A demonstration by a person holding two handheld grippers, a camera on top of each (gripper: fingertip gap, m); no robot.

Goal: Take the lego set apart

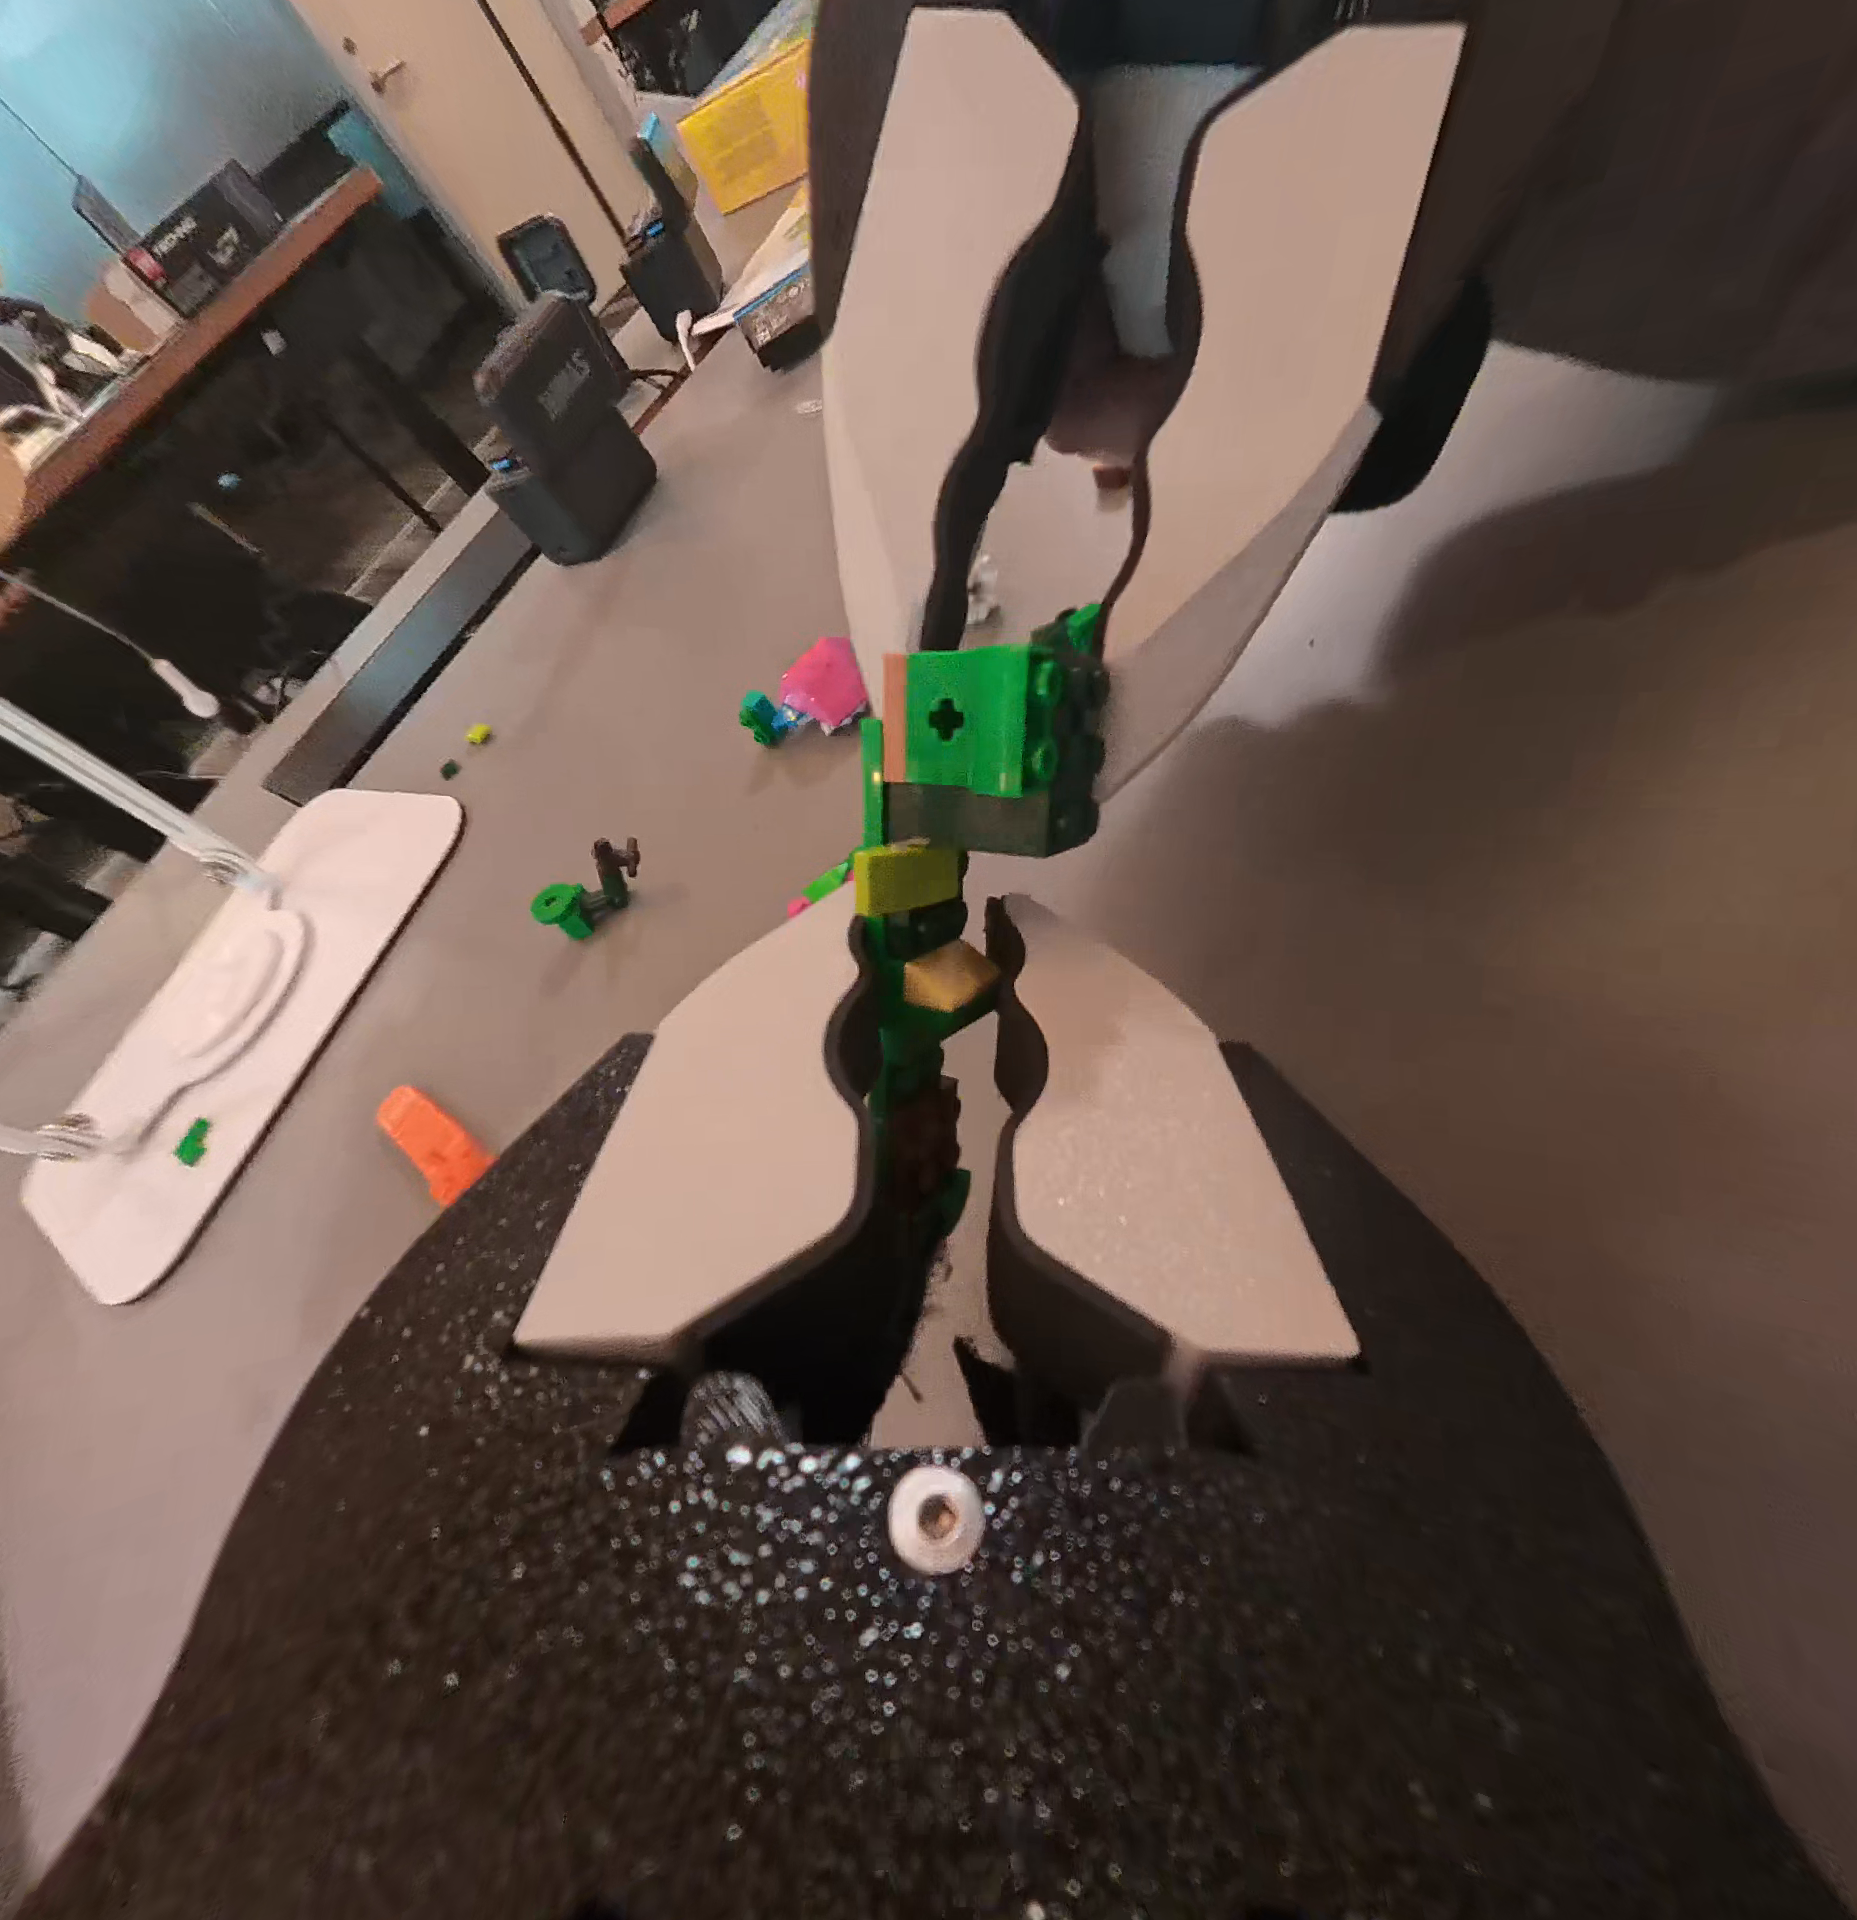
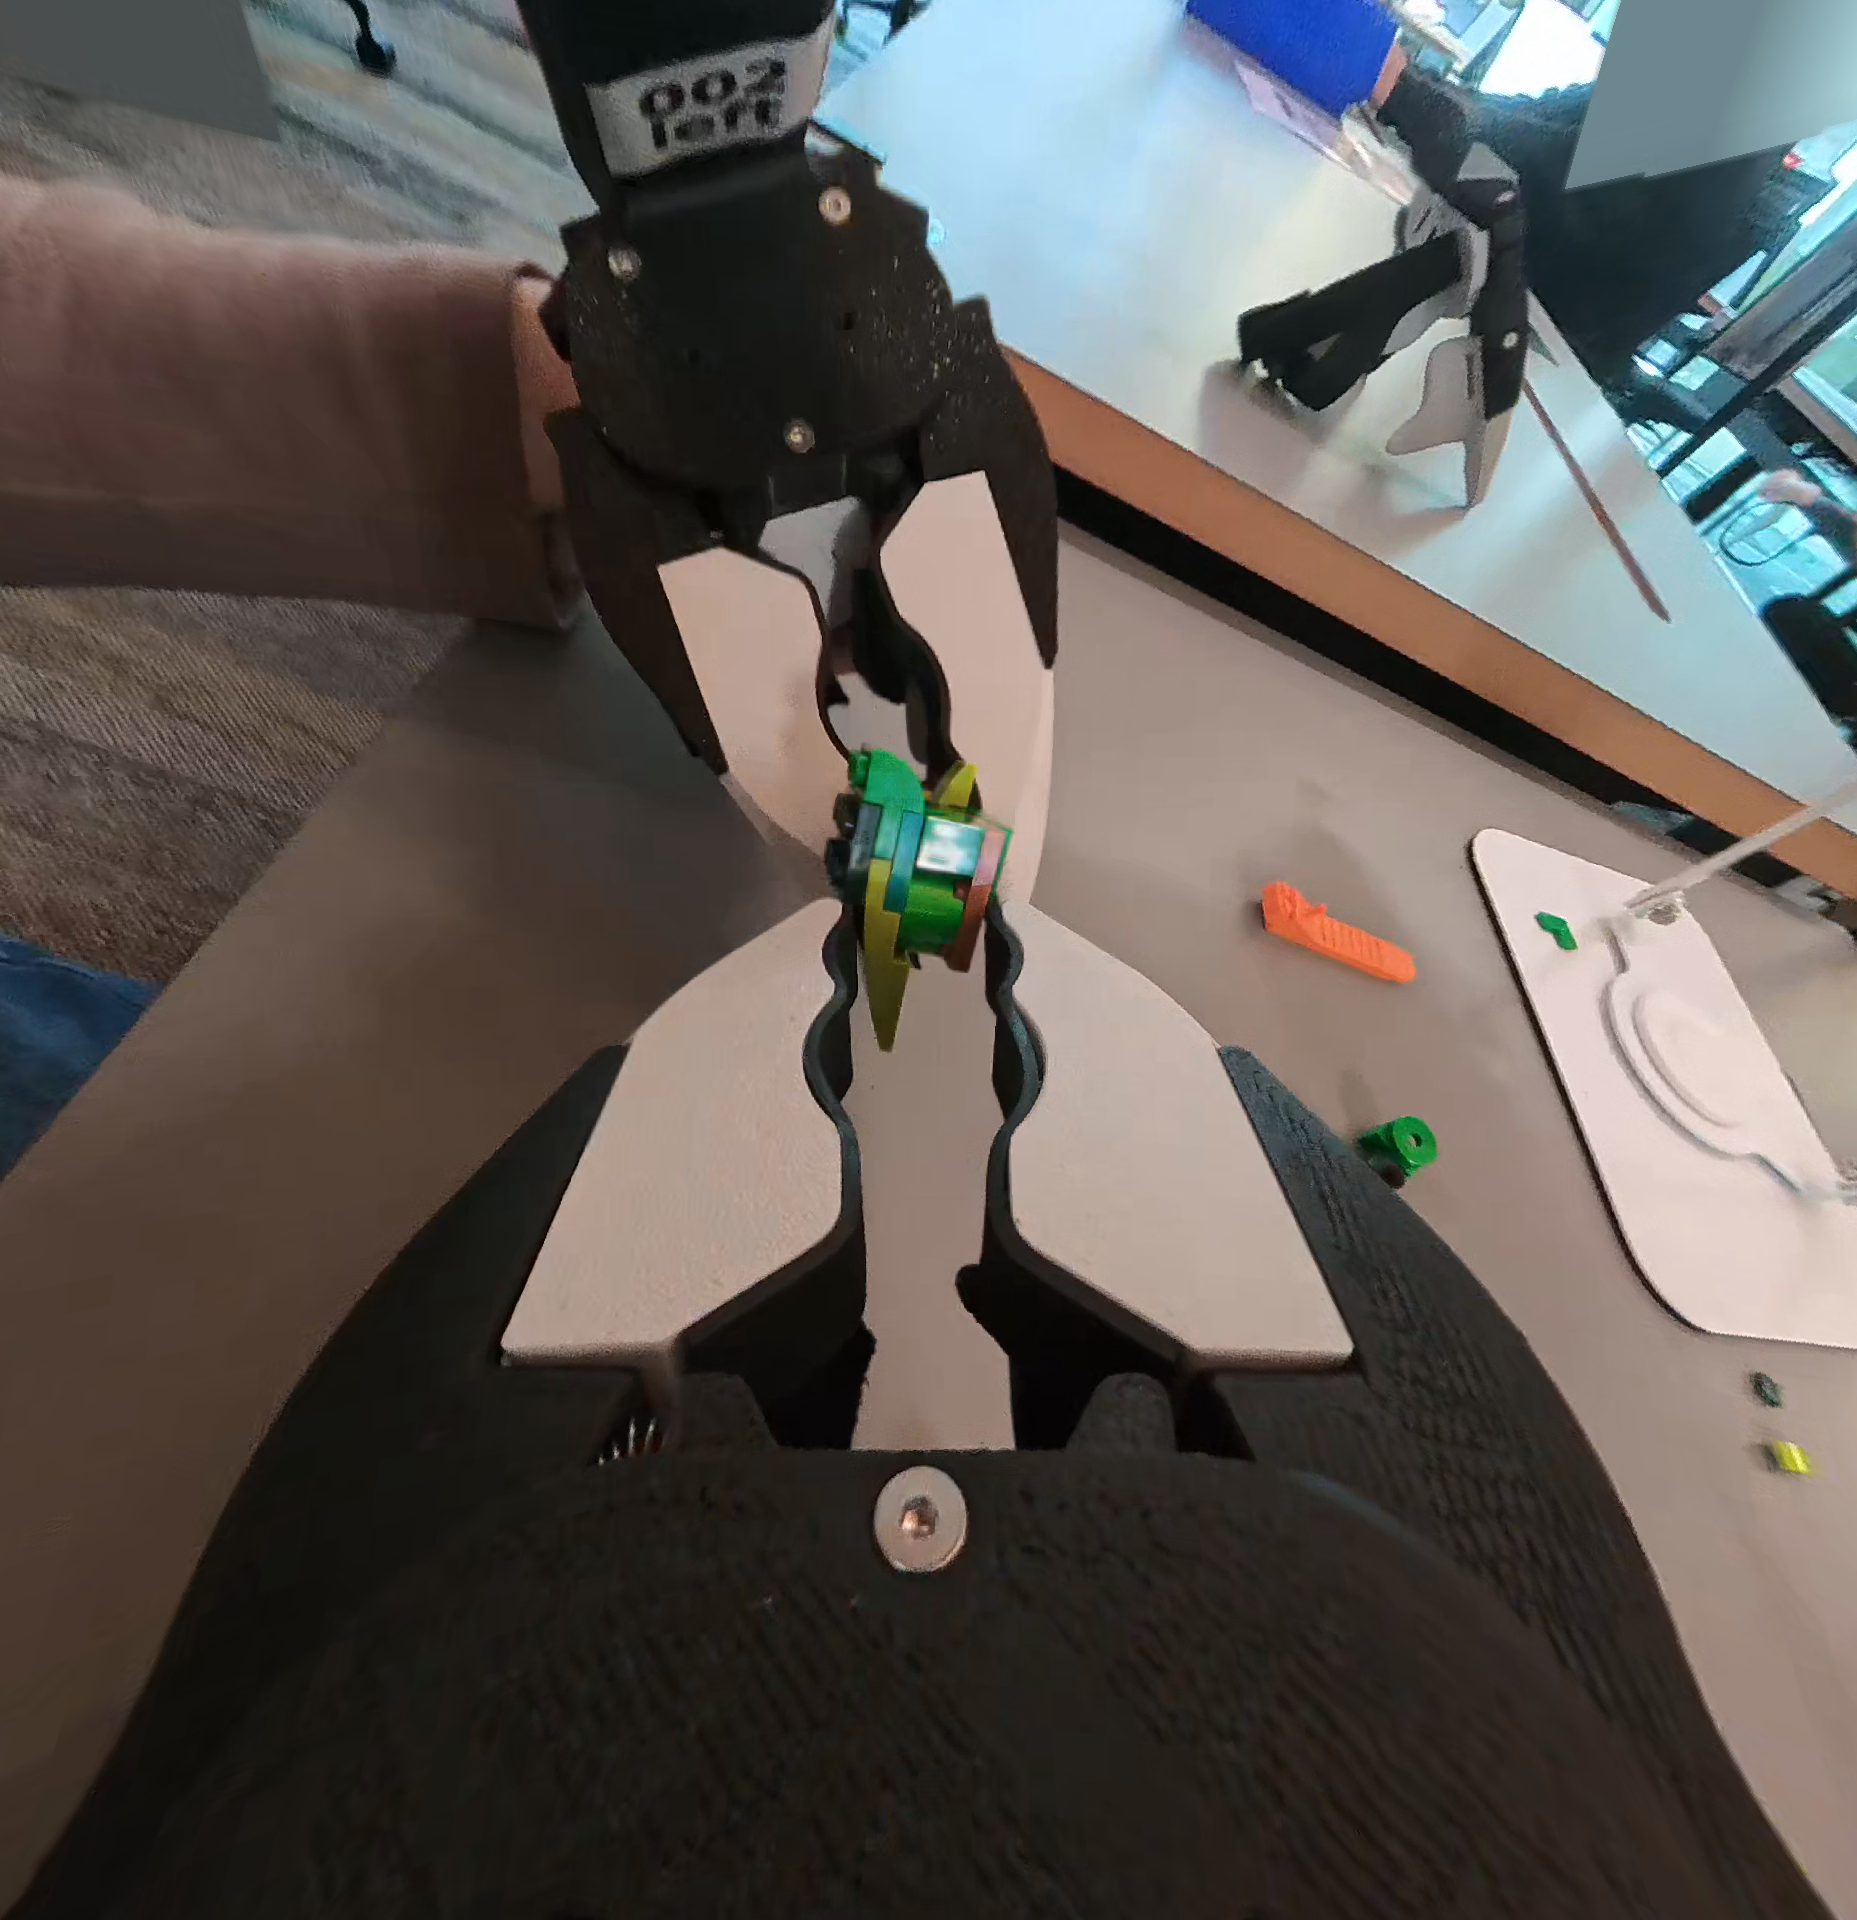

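So both tongs are clamped on the same green lego build (image 1: pixel 939 831), held up in the air over the grey bench (image 1: pixel 612 665). The left tongs (image 1: pixel 929 925) have its lower end pinched between narrow jaws, and the stem runs back deep between the fingers. The right tongs (image 2: pixel 919 914) come in from the opposite side and grip the blocky top end, tips nearly meeting the left ones.

The key thing: the build's long axis runs straight from one pair of tongs to the other, so I'd guess pulling or bending them apart along that line splits it. Neither is nearer, both are on it.

Further out on the bench: an orange brick separator (image 2: pixel 1337 943), loose green bits and a pink piece (image 1: pixel 820 681). There's a label on the left tool's handle and printing on boxes behind, not repeating any of it.
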